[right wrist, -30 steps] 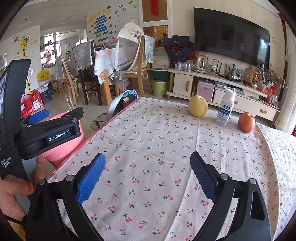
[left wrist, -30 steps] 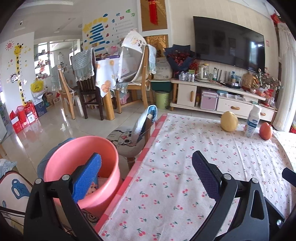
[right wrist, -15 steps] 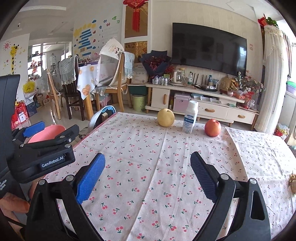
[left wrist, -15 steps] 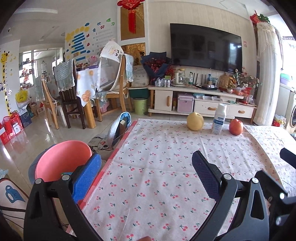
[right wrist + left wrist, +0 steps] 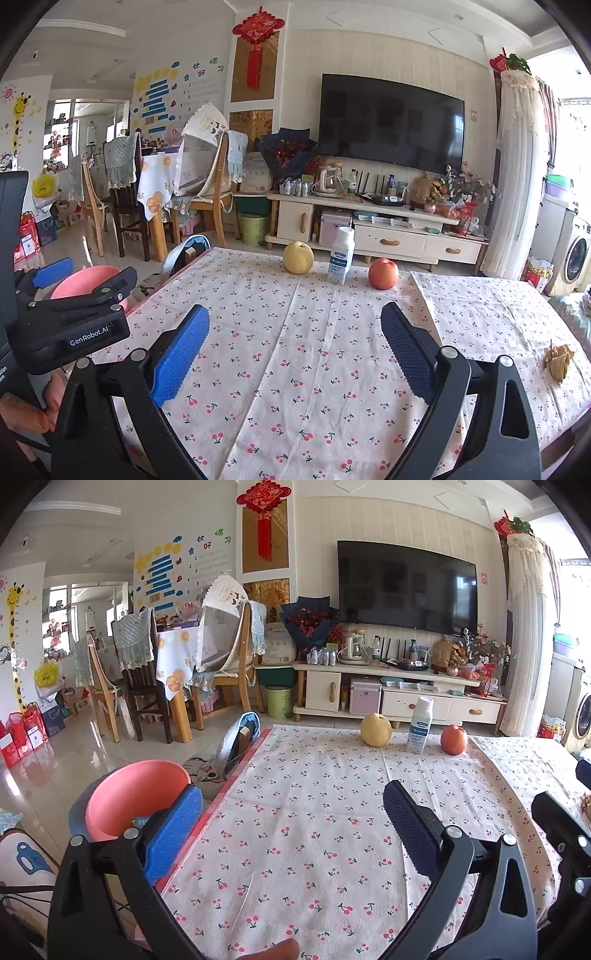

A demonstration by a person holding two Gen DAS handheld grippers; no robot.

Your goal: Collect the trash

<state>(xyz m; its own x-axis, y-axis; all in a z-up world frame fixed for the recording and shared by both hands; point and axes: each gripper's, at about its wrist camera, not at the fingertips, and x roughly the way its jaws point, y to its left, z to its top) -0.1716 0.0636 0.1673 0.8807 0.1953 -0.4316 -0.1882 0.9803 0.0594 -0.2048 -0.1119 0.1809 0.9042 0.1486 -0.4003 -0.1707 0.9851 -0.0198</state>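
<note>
Both tools (image 5: 291, 823) (image 5: 293, 341) gape above bare tablecloth (image 5: 295, 369), trash (image 5: 558, 362) near its right edge.

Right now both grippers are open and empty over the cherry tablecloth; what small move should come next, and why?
Probably swing the right gripper toward the crumpled yellowish scrap at the table's right edge. It looks like the only trash on the cloth; the pear, bottle and apple stand intact, and the pink bin waits off the left edge beside the left gripper.

A yellow pear (image 5: 298, 257), white bottle (image 5: 341, 255) and red apple (image 5: 383, 273) stand along the cherry-print tablecloth's (image 5: 314, 350) far edge
</note>
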